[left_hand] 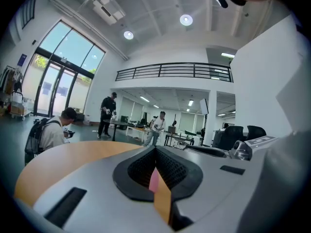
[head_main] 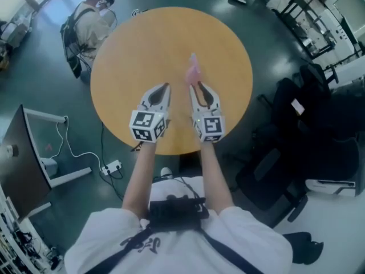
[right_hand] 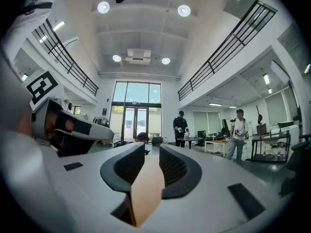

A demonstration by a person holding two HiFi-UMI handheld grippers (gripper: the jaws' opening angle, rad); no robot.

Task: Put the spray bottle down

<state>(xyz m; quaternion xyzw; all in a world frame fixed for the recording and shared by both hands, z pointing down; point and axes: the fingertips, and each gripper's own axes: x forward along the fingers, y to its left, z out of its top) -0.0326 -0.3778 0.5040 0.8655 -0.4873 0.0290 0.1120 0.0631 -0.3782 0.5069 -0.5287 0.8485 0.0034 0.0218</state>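
Note:
A pink spray bottle (head_main: 194, 70) is on the round wooden table (head_main: 137, 56), just beyond the tips of my right gripper (head_main: 195, 87), and neither gripper touches it. In the right gripper view, the right gripper (right_hand: 151, 149) stands open, with only the tabletop showing through the gap between its fingers. Beside it on the left, my left gripper (head_main: 166, 86) is held over the table's near half. In the left gripper view, the left gripper (left_hand: 155, 149) has its tips together, and a thin pink sliver (left_hand: 154, 180) shows through the slit behind them.
A person with a backpack (head_main: 85, 21) sits at the table's far left edge. Black chairs (head_main: 296, 113) crowd the right side. A power strip with a cable (head_main: 111, 167) lies on the floor at the left, near a monitor (head_main: 17, 158). People (right_hand: 181, 127) stand in the hall.

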